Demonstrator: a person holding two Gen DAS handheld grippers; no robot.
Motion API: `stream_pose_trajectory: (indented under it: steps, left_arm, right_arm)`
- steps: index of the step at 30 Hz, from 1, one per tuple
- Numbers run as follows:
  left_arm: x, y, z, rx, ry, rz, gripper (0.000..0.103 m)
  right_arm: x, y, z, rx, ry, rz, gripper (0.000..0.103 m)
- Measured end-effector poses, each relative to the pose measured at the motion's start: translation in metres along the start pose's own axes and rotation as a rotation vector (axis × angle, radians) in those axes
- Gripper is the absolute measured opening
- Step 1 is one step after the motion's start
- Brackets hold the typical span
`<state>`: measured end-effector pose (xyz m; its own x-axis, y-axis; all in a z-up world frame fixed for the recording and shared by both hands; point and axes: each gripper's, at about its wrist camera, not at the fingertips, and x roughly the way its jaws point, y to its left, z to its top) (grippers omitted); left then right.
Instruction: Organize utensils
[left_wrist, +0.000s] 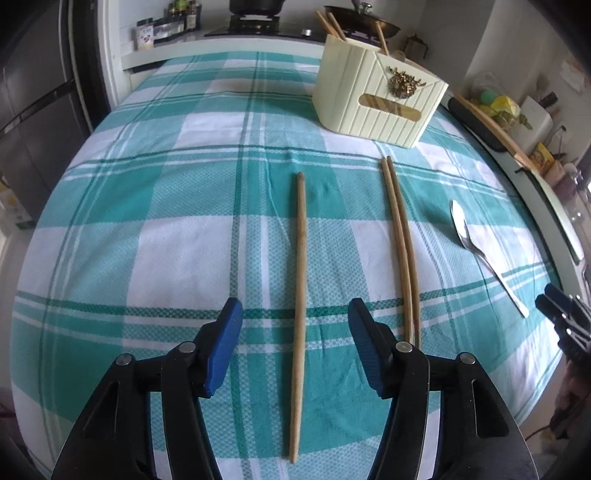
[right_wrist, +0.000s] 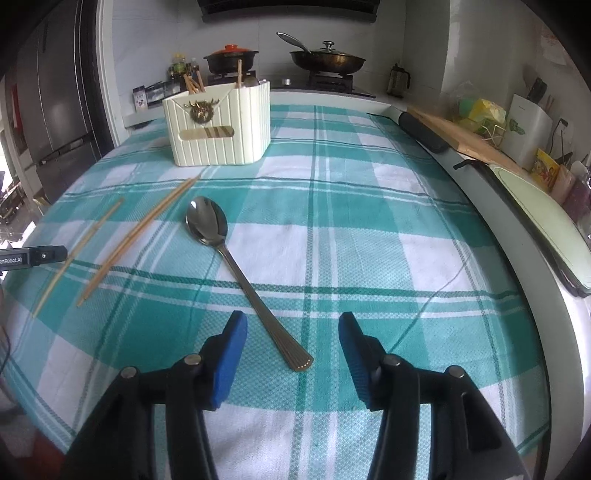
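Both hand-held grippers (left_wrist: 295, 325) (right_wrist: 292, 332) apart, chopstick (left_wrist: 300, 258), spoon (right_wrist: 236, 258), holder (right_wrist: 218, 125) beyond

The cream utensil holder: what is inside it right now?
Wooden chopsticks stick up out of the cream utensil holder, with another standing apart from them. Its ribbed walls hide their lower ends and anything else inside.

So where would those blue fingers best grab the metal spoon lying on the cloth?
Probably by the handle's flared end, from above. The spoon lies flat on the checked cloth, bowl toward the cream holder, its handle running back between the right gripper's open fingers. The handle is narrow and straight; the rounded bowl would likely slip.
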<state>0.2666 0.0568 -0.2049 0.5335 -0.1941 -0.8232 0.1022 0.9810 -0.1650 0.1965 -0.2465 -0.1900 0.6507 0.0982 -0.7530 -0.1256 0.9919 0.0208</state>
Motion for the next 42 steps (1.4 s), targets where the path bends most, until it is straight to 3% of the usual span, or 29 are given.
stream_pose_trajectory:
  steps: [2, 7, 12, 21, 22, 24, 25, 26, 31, 42]
  left_arm:
    - [-0.001, 0.003, 0.008, 0.036, -0.001, -0.004, 0.071]
    - [0.016, -0.005, 0.027, 0.16, 0.038, 0.015, 0.073]
    - [0.051, -0.012, 0.042, 0.219, 0.083, 0.082, 0.072]
    - [0.072, -0.01, 0.065, 0.195, 0.106, 0.086, 0.068]
    - [0.073, -0.011, 0.066, 0.197, 0.1, 0.09, 0.062]
    - [0.072, -0.014, 0.067, 0.208, 0.089, 0.077, 0.037]
    - [0.071, -0.016, 0.067, 0.213, 0.085, 0.072, 0.015]
    - [0.072, -0.018, 0.068, 0.215, 0.084, 0.072, 0.006]
    - [0.054, -0.019, 0.067, 0.183, 0.02, 0.073, 0.005]
    - [-0.08, -0.029, 0.073, 0.107, -0.286, -0.033, 0.005]
  right_arm:
    - [0.004, 0.005, 0.008, -0.029, 0.006, 0.061, 0.056]
    - [0.022, 0.024, 0.031, -0.136, 0.026, 0.155, 0.058]
    - [0.06, 0.045, 0.055, -0.246, 0.085, 0.213, 0.058]
    - [0.126, 0.07, 0.083, -0.324, 0.126, 0.195, 0.058]
    - [0.128, 0.071, 0.086, -0.317, 0.112, 0.215, 0.058]
    - [0.132, 0.073, 0.089, -0.309, 0.109, 0.229, 0.058]
    - [0.131, 0.073, 0.089, -0.302, 0.106, 0.232, 0.044]
    - [0.129, 0.073, 0.09, -0.293, 0.106, 0.235, 0.042]
    - [0.099, 0.056, 0.09, -0.212, 0.051, 0.258, 0.042]
    - [-0.039, 0.023, 0.095, -0.13, -0.223, 0.31, 0.042]
